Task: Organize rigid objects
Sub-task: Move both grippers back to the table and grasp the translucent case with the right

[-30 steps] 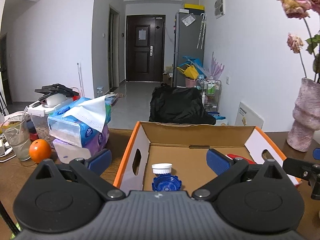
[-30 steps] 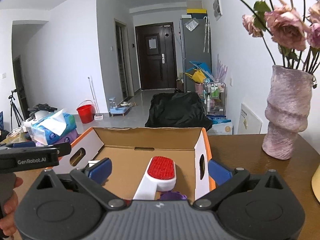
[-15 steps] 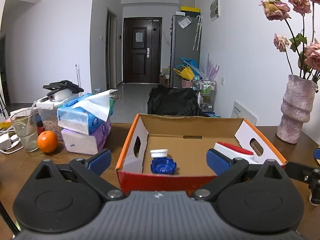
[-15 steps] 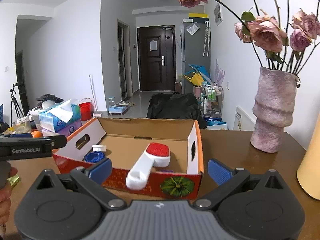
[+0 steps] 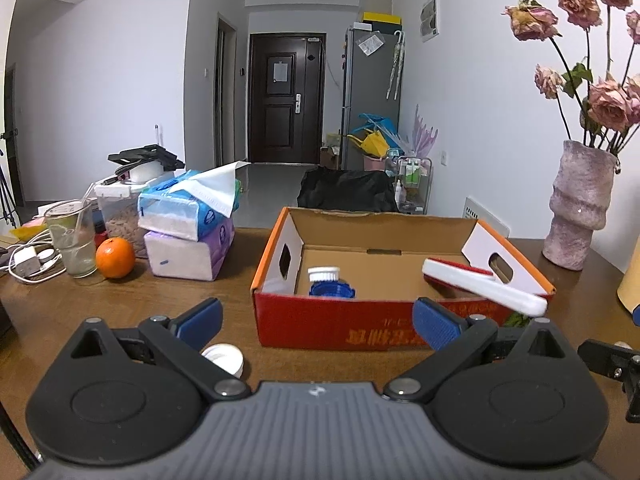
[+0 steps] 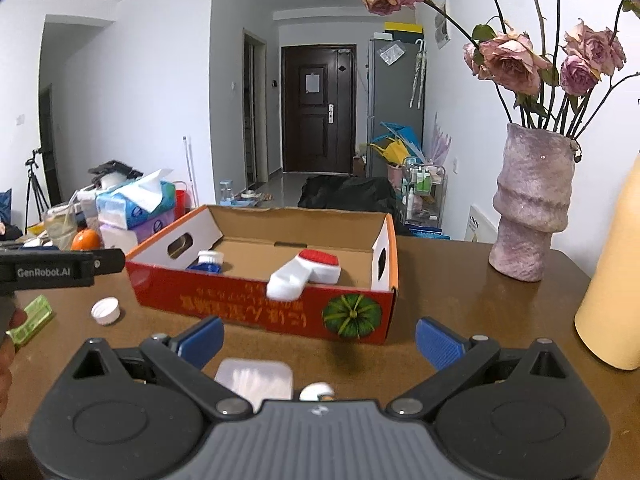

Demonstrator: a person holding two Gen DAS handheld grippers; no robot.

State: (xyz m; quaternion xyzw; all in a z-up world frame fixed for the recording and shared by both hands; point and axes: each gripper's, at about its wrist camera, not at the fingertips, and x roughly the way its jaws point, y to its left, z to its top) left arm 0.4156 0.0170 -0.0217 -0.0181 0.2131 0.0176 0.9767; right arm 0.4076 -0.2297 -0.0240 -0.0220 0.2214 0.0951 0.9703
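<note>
Left view: as I pull back, my left hand-held gripper gapes empty; box recedes, brush overhanging its rim, cap loose on table.
Right view: right hand-held gripper wide open, empty; brush now boxed, so cap comes next.

We list, ahead-left of the tongs: an orange, a drinking glass, stacked tissue packs. Ahead-right on the desk: a mauve vase holding dried roses. Farther off: a dark door, a grey fridge.
</note>
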